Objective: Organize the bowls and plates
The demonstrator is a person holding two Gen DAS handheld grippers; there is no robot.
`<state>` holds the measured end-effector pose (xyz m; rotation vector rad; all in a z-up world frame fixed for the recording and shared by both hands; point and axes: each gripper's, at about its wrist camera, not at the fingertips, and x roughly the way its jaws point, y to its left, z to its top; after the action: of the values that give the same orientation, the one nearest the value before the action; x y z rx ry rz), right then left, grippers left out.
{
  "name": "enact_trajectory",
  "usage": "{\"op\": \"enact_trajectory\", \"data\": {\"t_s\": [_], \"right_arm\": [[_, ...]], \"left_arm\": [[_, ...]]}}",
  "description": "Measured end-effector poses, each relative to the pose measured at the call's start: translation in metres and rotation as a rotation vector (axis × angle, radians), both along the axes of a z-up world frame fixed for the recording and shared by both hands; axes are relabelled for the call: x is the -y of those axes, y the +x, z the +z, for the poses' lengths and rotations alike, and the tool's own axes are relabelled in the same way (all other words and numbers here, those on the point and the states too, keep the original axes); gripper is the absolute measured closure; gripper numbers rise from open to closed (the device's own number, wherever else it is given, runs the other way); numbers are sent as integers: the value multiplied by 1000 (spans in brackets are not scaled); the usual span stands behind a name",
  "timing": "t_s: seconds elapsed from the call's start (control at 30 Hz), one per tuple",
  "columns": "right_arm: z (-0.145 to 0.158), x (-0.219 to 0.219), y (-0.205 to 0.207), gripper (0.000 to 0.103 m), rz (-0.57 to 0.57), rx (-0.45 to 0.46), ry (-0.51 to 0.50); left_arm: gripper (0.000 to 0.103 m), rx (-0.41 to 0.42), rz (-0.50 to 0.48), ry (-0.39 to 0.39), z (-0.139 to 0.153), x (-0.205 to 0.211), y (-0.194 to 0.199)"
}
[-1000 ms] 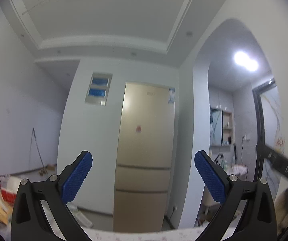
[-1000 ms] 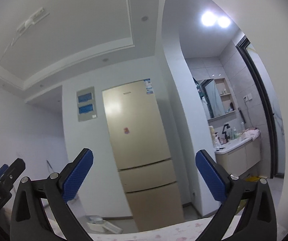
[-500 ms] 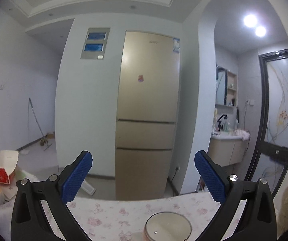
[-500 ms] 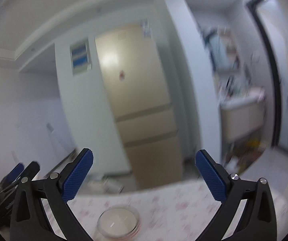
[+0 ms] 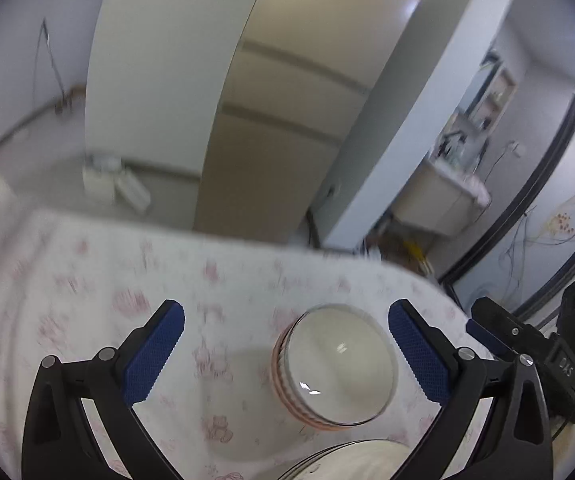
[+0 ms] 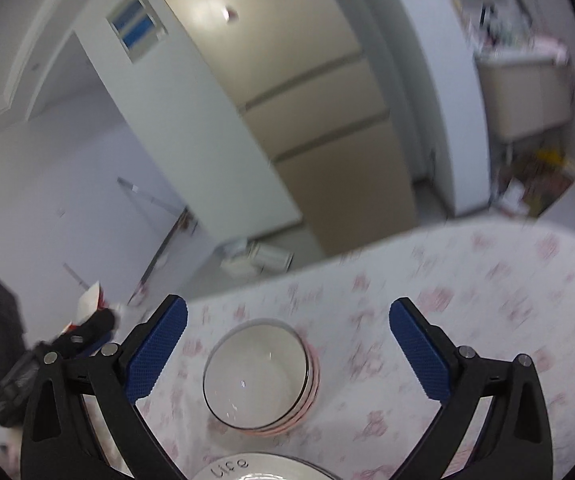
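Note:
A white bowl with pink stripes on its outside (image 5: 333, 366) stands on the floral tablecloth (image 5: 87, 280); it also shows in the right wrist view (image 6: 259, 376). A white plate rim (image 5: 347, 460) shows at the bottom edge, and in the right wrist view (image 6: 255, 466) it carries lettering. My left gripper (image 5: 287, 354) is open and empty, above the table with the bowl between its fingers in view. My right gripper (image 6: 287, 354) is open and empty, the bowl slightly left of its middle. Each gripper shows in the other's view, the right one (image 5: 535, 352) and the left one (image 6: 27, 360).
A beige fridge (image 5: 287, 100) stands past the table's far edge (image 5: 207, 234). A bathroom vanity (image 5: 443, 200) is at the right behind an arch. Boxes lie on the floor (image 6: 255, 258) near the wall. The image is motion-blurred.
Both cameras have tilted down from the ceiling and fridge to the table. The bowl and a plate rim have come into view. Both grippers stay open.

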<state>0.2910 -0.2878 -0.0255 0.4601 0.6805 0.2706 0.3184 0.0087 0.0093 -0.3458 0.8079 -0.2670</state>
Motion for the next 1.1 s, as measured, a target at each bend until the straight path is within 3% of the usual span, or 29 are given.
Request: {"op": "enact_trajectory", "data": {"t_s": [0.07,0.27,0.37,0.4,0.5,0.63,0.73,0.9,1.1], "right_arm": [[-21,1,11,6,36,-74,50],[-60,0,32,10,95,-220,155],[-71,-2,36,19,113,-264,168],[-76,-3,38,21,126,-279,177],[-91,-4,43,32,174,-338,236],[-106,-3,48,36,200,-389,296],[-112,-1,50,37,193,-416,320],[-122,4,52,44,206,-453,396],[-132,7,52,51,215,-486,419]], "left_arm": [[0,-89,-15,-54,-26,-1,14],[0,-221,-66,-117,-72,7,28],[5,-291,-75,-170,-92,12,32],[10,-301,-71,-176,-96,12,33],[11,-319,-70,-198,-104,13,36],[16,-350,-78,-208,-115,16,38],[24,-395,-90,-236,-127,19,40],[45,-439,-127,-280,-142,26,43],[46,-452,-153,-332,-148,32,44]]}}
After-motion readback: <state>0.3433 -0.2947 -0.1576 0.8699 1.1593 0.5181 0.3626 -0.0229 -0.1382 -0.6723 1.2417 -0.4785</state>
